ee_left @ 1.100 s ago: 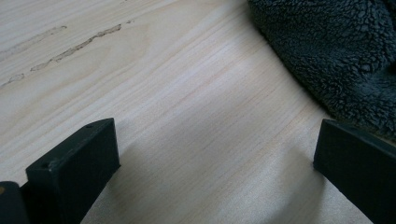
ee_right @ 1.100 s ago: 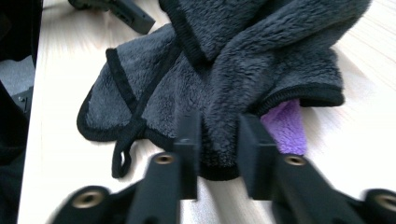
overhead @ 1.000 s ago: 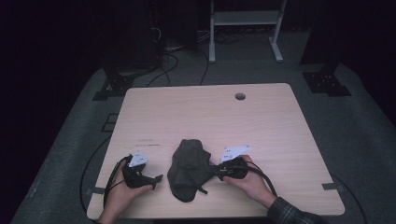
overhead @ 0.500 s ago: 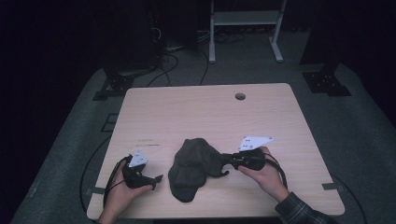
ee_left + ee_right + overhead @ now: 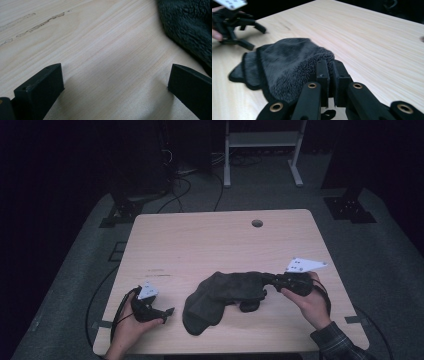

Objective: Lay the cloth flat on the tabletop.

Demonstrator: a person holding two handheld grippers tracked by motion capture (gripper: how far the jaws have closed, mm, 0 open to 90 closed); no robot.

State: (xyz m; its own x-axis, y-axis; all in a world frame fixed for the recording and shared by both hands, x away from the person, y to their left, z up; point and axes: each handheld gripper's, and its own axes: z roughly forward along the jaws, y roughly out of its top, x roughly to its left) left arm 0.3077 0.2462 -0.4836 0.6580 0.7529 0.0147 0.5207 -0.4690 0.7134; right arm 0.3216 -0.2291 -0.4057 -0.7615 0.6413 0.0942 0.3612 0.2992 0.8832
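A dark grey fleecy cloth (image 5: 225,292) lies crumpled on the front half of the wooden table (image 5: 210,245). My right gripper (image 5: 267,279) is shut on the cloth's right edge and holds that edge slightly off the table; in the right gripper view the jaws (image 5: 332,67) pinch the fleece (image 5: 287,65). My left gripper (image 5: 167,312) rests near the front left of the table, open with nothing between its fingers, a short way left of the cloth. In the left gripper view its jaws (image 5: 115,80) stand wide over bare wood, with the cloth (image 5: 190,27) at the upper right.
A small round hole (image 5: 257,223) sits near the table's far edge. Faint scuff marks (image 5: 37,25) streak the wood ahead of the left gripper. Dark floor, cables and a white metal stand (image 5: 260,140) lie beyond the table.
My right gripper has moved to the right and up a little with the cloth's edge in it, drawing the cloth out sideways. The left gripper has stayed where it was.
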